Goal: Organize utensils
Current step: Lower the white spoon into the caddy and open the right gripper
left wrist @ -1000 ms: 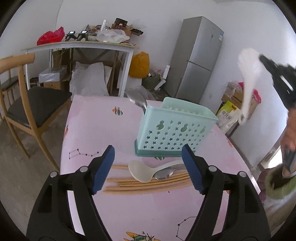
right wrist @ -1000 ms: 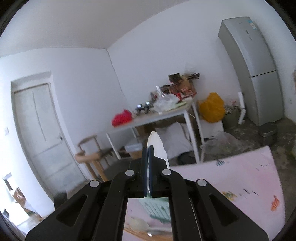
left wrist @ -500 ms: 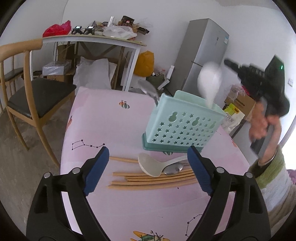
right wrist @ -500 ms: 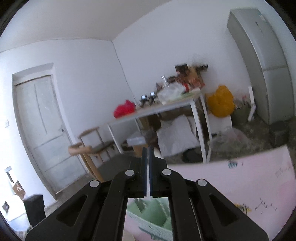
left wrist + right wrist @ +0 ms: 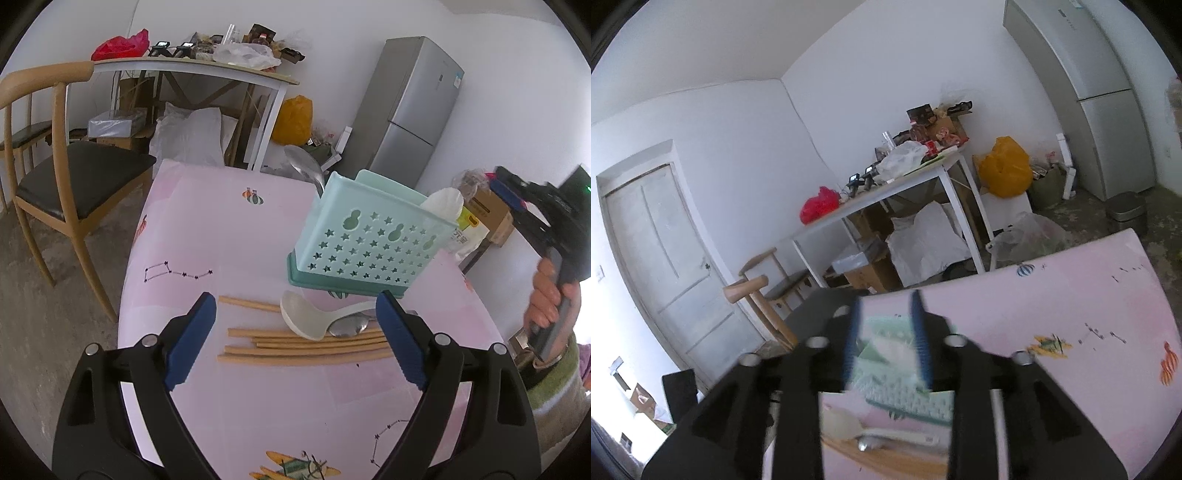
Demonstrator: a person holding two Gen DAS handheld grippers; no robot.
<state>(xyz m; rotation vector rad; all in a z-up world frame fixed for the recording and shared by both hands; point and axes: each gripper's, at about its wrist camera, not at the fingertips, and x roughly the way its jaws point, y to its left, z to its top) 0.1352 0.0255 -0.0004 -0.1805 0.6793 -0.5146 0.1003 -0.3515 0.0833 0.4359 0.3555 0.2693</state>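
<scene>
A mint green utensil basket (image 5: 369, 240) stands on the pink table (image 5: 207, 221). A white spoon (image 5: 445, 201) stands in its right end and a metal spoon (image 5: 306, 168) in its left end. In front lie a white ladle (image 5: 306, 321), a metal spoon (image 5: 349, 326) and several wooden chopsticks (image 5: 303, 347). My left gripper (image 5: 295, 339) is open above the chopsticks. My right gripper (image 5: 886, 339) is open and empty above the basket (image 5: 905, 391), with the white spoon (image 5: 894, 349) below it; it also shows in the left wrist view (image 5: 513, 192).
A wooden chair (image 5: 48, 162) stands left of the table. A cluttered white side table (image 5: 207, 70) and a grey fridge (image 5: 413, 110) stand behind. The table edge runs close on the right.
My right gripper carried the white spoon over the basket, lowered it in, opened and let go. My left gripper stayed open over the chopsticks.
</scene>
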